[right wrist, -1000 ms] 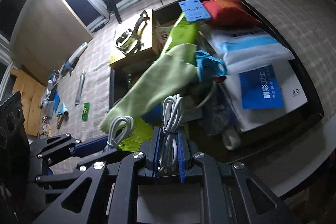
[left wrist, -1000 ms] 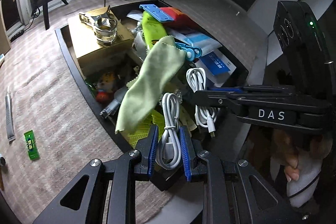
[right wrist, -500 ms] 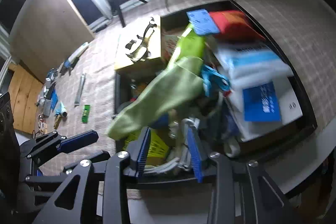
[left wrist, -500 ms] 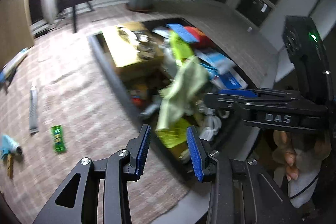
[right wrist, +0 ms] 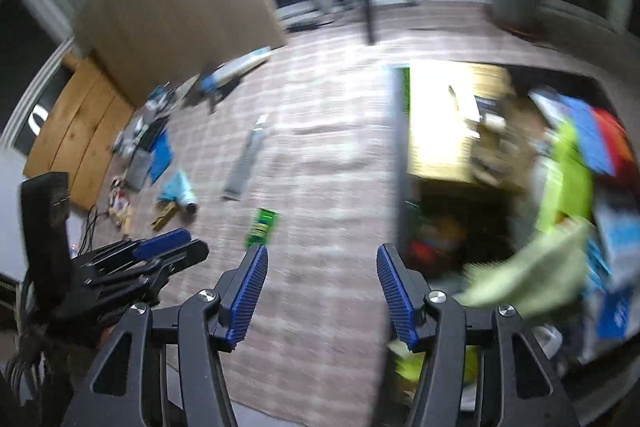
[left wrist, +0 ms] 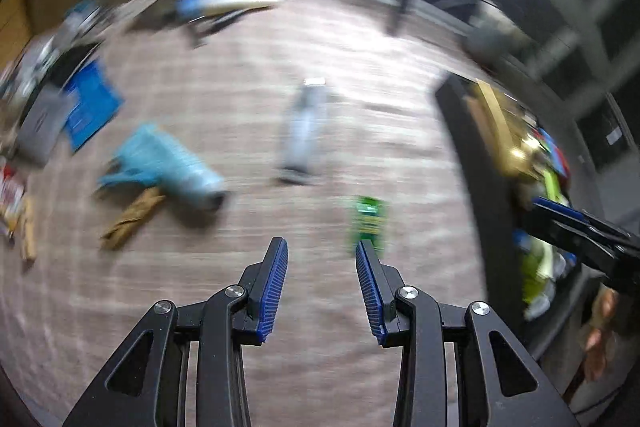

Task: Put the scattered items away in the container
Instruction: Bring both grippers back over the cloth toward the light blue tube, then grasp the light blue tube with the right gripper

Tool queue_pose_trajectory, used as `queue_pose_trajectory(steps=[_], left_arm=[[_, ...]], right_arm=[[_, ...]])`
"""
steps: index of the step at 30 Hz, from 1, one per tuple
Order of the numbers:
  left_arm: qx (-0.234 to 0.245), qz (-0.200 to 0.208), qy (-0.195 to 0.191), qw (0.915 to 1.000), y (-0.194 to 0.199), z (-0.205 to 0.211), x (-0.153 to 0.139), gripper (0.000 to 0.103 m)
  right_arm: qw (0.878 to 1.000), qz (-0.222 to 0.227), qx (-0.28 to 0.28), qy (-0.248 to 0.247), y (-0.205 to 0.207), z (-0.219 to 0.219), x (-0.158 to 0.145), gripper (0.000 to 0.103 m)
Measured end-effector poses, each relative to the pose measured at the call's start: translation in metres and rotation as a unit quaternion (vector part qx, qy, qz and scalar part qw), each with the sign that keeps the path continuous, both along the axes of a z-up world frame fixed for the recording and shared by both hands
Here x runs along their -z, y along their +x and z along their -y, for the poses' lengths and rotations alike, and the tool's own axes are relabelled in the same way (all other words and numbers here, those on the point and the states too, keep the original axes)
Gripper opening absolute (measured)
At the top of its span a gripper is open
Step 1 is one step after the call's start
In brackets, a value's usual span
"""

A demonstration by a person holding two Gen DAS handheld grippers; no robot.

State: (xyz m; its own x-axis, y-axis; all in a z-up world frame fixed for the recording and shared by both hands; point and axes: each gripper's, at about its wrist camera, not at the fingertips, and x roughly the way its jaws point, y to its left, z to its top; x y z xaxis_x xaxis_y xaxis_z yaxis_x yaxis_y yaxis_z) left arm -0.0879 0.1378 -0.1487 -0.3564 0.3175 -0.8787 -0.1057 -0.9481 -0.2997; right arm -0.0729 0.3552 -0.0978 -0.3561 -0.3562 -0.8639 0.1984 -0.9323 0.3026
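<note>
Both views are motion-blurred. My left gripper (left wrist: 321, 247) is open and empty above the checked cloth, with a small green packet (left wrist: 369, 223) just beyond its right finger. A grey tube (left wrist: 303, 131) and a light blue bottle (left wrist: 168, 163) lie farther out. The black container (left wrist: 468, 163) full of items is at the right. My right gripper (right wrist: 320, 255) is open and empty beside the container's left wall (right wrist: 400, 163). The green packet (right wrist: 263, 227), the grey tube (right wrist: 246, 163) and a green cloth (right wrist: 536, 275) in the container show there.
A blue booklet (left wrist: 90, 105) and several small items lie at the far left. A brown stick-like item (left wrist: 132, 217) lies by the bottle. A yellow box (right wrist: 444, 119) sits in the container. A wooden board (right wrist: 176, 7) stands behind.
Both grippers let go of their white cables into the container and opened. Both then swung left, away from the container toward the items on the cloth.
</note>
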Motion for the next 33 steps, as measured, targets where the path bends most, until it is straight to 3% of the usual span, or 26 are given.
queue_pose_trajectory(steps=[4,11,17,19,24,29,33], left_arm=[[-0.039,0.020,0.018,0.9989,-0.013,0.046,0.021,0.039],[-0.069,0.019,0.025,0.9971,-0.030,0.081,0.038,0.039],[-0.099,0.001,-0.024,0.9949,-0.048,0.101,0.042,0.039],[-0.103,0.003,-0.011,0.9946,-0.051,0.109,0.042,0.039],[-0.089,0.014,0.029,0.9955,-0.047,0.105,0.042,0.039],[-0.074,0.025,0.068,0.9946,-0.038,0.091,0.044,0.039],[-0.062,0.020,0.062,0.9960,-0.039,0.078,0.045,0.042]], right_arm=[[0.998,0.027,-0.052,-0.026,-0.024,0.046,0.015,0.053],[0.990,0.068,-0.109,-0.053,-0.061,0.113,0.038,0.053],[0.984,0.105,-0.127,-0.069,-0.090,0.152,0.061,0.053],[0.982,0.115,-0.130,-0.072,-0.096,0.161,0.068,0.052],[0.975,0.151,-0.135,-0.087,-0.110,0.180,0.089,0.041],[0.969,0.177,-0.142,-0.094,-0.115,0.195,0.105,0.037],[0.967,0.185,-0.150,-0.088,-0.113,0.204,0.111,0.032]])
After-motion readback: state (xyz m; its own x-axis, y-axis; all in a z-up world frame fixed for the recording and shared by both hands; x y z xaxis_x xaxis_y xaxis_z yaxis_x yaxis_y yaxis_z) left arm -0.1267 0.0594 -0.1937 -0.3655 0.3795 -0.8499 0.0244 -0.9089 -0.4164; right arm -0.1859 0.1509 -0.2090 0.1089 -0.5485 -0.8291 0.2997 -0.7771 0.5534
